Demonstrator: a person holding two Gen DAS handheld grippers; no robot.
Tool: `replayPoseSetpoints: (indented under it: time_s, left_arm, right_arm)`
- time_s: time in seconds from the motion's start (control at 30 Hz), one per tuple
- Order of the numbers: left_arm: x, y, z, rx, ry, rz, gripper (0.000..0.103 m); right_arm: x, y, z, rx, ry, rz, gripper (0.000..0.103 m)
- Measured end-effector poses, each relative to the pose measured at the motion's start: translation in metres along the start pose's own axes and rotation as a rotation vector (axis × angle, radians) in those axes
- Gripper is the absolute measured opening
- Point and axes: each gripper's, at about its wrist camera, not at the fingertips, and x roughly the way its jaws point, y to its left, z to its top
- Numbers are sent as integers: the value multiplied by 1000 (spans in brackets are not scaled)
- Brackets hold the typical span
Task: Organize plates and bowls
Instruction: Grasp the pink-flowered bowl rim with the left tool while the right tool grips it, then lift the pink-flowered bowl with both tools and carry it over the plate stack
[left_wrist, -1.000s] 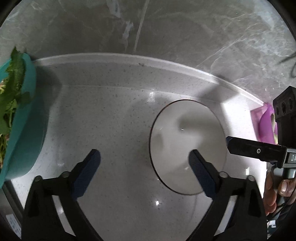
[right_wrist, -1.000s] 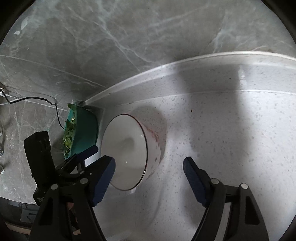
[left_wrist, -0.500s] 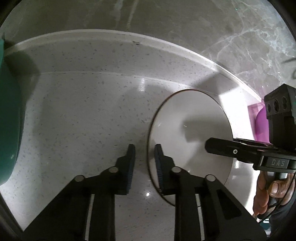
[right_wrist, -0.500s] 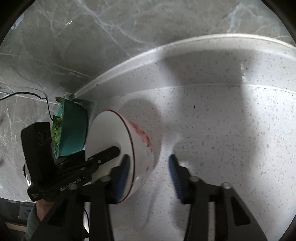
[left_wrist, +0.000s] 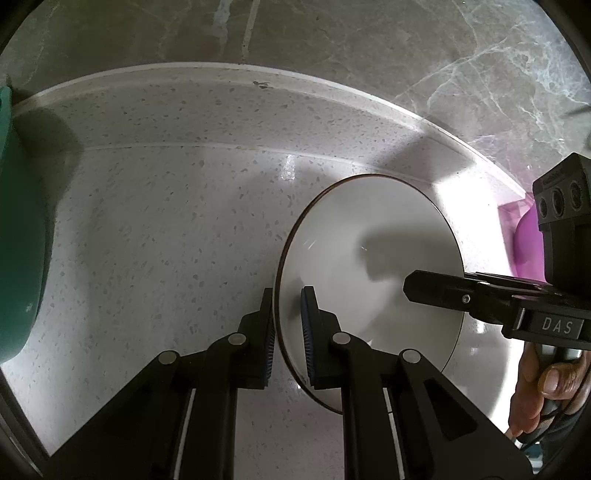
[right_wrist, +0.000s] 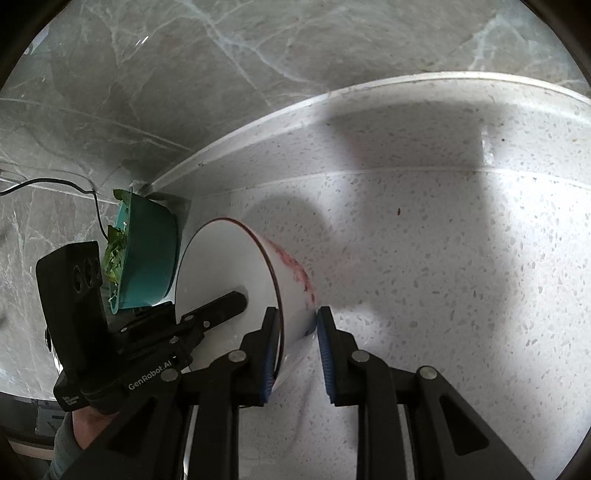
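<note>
Scene: a pale speckled tabletop (left_wrist: 155, 236) is seen from two gripper cameras, with a grey marble wall behind it.
Task object: a white bowl with a thin dark-red rim (left_wrist: 369, 266) is seated on the tabletop between the two grippers; a reddish pattern is visible on its outer wall in the right wrist view (right_wrist: 255, 280).
Left gripper: the left gripper (left_wrist: 288, 332) is clenched on the bowl's near-left rim, with one finger outside the wall and one inside.
Right gripper: the right gripper (right_wrist: 295, 347) is placed astride the opposite rim; its fingers are closing, with the bowl wall between them. The inner pad appears pressed against the wall, while a sliver of gap is seen at the outer pad.
Key relation: the bowl's rim is straddled from opposite sides, so the bowl lies straight ahead of both sets of fingers, each close to edge-on to the wall. Neither hand is nearer; both are at the rim.
Judgement: a two-handed lift looks imminent once the right grip is firm. An uneven pinch could tip the bowl.
Neighbours: a teal bowl holding green leaves (right_wrist: 147, 254) stands just beyond the white bowl by the wall. A purple object (left_wrist: 526, 240) is partly hidden behind the right gripper.
</note>
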Motion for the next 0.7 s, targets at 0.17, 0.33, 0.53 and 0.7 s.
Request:
replayPoseSetpoints:
  time_s: [0.17, 0.33, 0.53, 0.7]
  left_arm:
    - [-21, -8, -2, -2, -2, 2, 11]
    - [-47, -19, -11, 7, -19, -5, 11]
    - [-92, -37, -33, 22, -61, -8, 11]
    - [-130, -49, -63, 32, -91, 0, 11]
  right_arm:
    - [-5, 8, -2, 2, -18, -1, 23]
    - [-20, 21, -7, -14, -31, 1, 23]
    - [-49, 48, -23, -54, -60, 12, 23]
    - [-69, 73, -47, -93, -75, 16, 23]
